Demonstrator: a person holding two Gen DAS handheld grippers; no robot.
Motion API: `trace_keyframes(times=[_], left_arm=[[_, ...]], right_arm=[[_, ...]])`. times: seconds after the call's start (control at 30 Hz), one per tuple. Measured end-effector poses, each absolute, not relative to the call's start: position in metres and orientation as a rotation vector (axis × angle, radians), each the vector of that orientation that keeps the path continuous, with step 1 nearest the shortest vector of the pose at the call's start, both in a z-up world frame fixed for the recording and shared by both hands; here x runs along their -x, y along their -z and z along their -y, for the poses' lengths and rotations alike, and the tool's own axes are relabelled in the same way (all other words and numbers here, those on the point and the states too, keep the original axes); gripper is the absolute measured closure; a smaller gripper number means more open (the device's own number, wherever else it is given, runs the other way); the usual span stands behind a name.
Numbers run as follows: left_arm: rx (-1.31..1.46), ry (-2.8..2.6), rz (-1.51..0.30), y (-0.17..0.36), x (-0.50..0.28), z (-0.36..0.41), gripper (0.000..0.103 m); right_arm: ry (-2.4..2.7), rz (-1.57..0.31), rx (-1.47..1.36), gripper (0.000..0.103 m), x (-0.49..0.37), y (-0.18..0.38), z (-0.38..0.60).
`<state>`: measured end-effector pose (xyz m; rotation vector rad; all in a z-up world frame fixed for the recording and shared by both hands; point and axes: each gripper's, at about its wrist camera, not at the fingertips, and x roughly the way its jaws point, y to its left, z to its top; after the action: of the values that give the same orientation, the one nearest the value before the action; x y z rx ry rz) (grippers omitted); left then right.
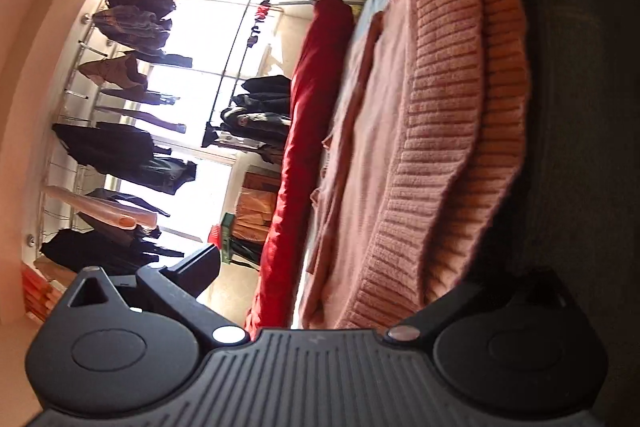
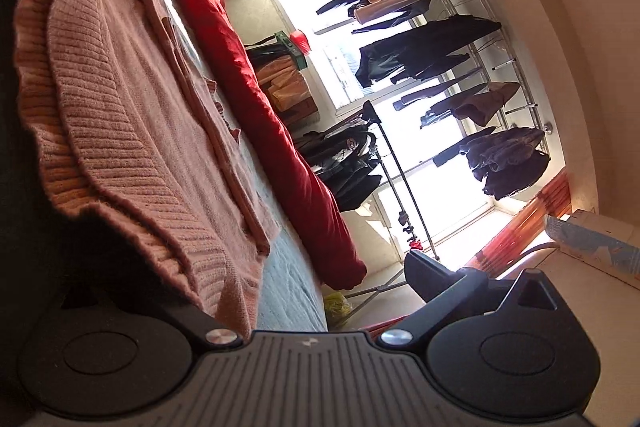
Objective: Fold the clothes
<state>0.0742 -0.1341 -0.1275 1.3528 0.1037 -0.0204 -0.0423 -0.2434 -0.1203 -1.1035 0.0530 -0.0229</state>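
A pink knitted sweater lies on a grey-blue bed cover, its ribbed hem nearest both cameras. Both views are rolled sideways. My left gripper is open at the hem, which lies between its fingers. One fingertip shows clear of the cloth; the other is dark and partly hidden under the hem. My right gripper is also open at the hem. Its free fingertip stands off the cloth, and the other is covered by the knit.
A long red quilt lies along the far side of the bed. Beyond it, dark garments hang on a metal rack before a bright window. A tripod stand and stacked boxes stand on the floor.
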Motion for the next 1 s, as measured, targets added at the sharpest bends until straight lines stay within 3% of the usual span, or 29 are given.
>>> trace_keyframes(times=[0.27, 0.57, 1.0], left_arm=[[-1.341, -0.132, 0.034, 0.113, -0.07, 0.132, 0.0], [-1.306, -0.185, 0.052, 0.102, -0.068, 0.13, 0.0], [-1.282, -0.053, -0.105, 0.106, -0.091, 0.133, 0.0]], right_arm=[[0.125, 0.094, 1.157, 0.0, 0.044, 0.106, 0.239], [0.144, 0.161, 1.18, 0.0, 0.036, 0.092, 0.237], [0.119, 0.169, 1.175, 0.0, 0.037, 0.088, 0.233]])
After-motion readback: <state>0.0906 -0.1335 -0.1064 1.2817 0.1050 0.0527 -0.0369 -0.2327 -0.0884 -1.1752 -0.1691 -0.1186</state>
